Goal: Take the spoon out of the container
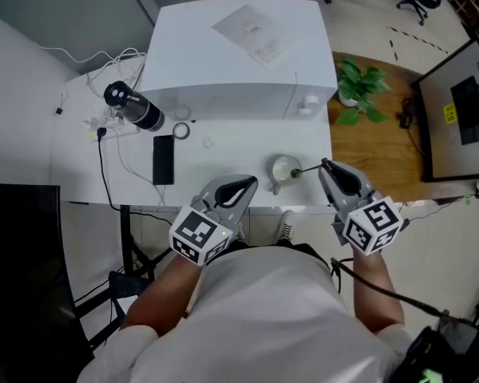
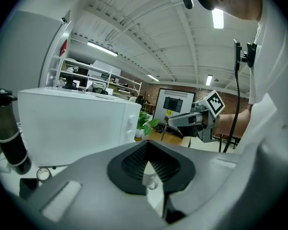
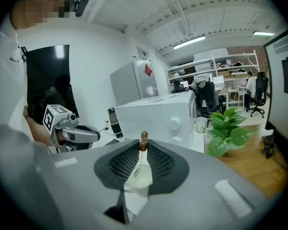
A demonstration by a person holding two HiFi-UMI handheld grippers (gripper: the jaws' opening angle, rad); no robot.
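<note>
Spoon (image 3: 143, 140) metal with wooden knob; container (image 3: 140, 182) glossy white; fingers (image 3: 162, 163) ribbed matt black.

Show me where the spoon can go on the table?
Bare tabletop lies between the phone and the cup, in front of the white box. The left corner is crowded with the bottle and cables.

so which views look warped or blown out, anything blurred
Head view: flat, even light, the white cup nearly washes into the white table; left gripper view: strong fisheye bend, dark corners, the ceiling light blown out; right gripper view: same bend and dark corners, the spoon sharp up close.
</note>
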